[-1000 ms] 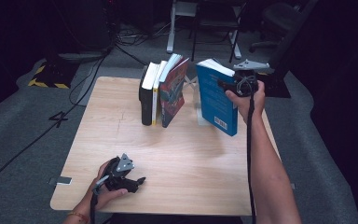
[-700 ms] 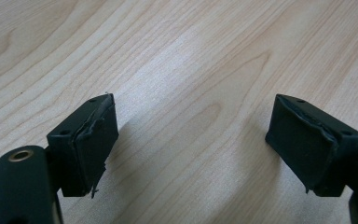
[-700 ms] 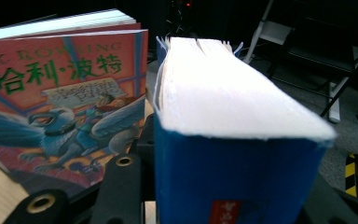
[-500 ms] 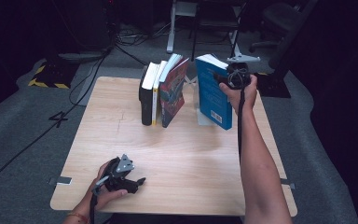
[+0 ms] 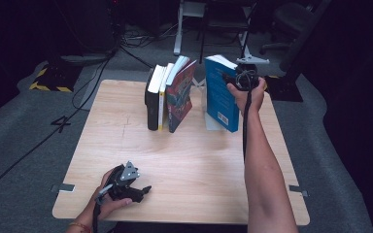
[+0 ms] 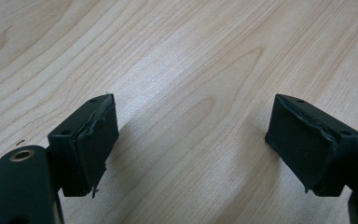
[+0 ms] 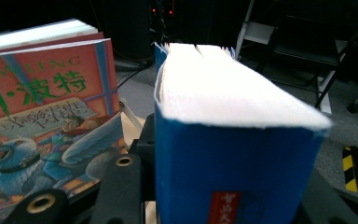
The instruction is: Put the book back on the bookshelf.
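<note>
Blue book (image 7: 233, 154) cut off at the bottom edge of the right gripper view, hiding where the jaws meet its covers; spine label too blurred to read. Illustrated red book (image 7: 42, 116), left of the jaws, cropped at left edge. Left gripper (image 6: 191, 149) bodies cropped at both lower corners.

A: what's the room like?
B: pretty dark tbh. Light wooden table (image 5: 184, 160) on grey carpet (image 5: 24, 141), cables (image 5: 92, 63) trailing past its far left corner, office chair (image 5: 291, 19) behind.
</note>
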### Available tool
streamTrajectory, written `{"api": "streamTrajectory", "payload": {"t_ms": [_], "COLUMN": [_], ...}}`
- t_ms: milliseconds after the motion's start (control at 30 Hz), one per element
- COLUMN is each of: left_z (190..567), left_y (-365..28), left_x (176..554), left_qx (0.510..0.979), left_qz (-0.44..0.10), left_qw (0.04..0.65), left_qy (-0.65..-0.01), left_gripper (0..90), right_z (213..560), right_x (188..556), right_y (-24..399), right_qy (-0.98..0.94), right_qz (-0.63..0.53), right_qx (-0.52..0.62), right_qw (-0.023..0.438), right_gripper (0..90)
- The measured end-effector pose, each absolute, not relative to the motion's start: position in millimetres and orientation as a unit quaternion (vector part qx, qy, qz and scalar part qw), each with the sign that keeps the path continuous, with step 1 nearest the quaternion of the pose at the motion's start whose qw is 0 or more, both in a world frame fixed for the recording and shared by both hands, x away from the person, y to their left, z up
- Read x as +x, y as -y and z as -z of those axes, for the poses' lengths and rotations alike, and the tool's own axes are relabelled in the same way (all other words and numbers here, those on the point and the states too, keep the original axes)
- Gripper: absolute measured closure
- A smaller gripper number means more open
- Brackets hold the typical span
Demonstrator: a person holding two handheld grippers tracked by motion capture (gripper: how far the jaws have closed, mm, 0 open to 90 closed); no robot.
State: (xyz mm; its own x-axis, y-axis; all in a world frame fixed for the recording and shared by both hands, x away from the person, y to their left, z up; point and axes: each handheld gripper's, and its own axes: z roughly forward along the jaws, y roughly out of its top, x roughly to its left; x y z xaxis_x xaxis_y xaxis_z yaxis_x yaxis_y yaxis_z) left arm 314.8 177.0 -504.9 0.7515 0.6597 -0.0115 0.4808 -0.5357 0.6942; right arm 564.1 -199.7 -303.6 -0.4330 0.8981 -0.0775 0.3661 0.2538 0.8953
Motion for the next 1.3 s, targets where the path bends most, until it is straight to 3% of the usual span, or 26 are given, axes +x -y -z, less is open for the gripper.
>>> {"api": "streamTrajectory", "payload": {"t_ms": [1300], "left_z": [505], "left_y": [-177], "left_x": [314], "left_qx": [0.865], "left_qz": [-0.128], "left_qw": [0.352], "left_qy": [-0.334], "left_gripper": [16.5], "right_z": [323], "right_x": [538], "right_y": [222], "right_qy": [-0.719], "right_qz": [-0.462], "right_qx": [0.424], "right_qw": [0.300], "right_gripper": [59.7]}}
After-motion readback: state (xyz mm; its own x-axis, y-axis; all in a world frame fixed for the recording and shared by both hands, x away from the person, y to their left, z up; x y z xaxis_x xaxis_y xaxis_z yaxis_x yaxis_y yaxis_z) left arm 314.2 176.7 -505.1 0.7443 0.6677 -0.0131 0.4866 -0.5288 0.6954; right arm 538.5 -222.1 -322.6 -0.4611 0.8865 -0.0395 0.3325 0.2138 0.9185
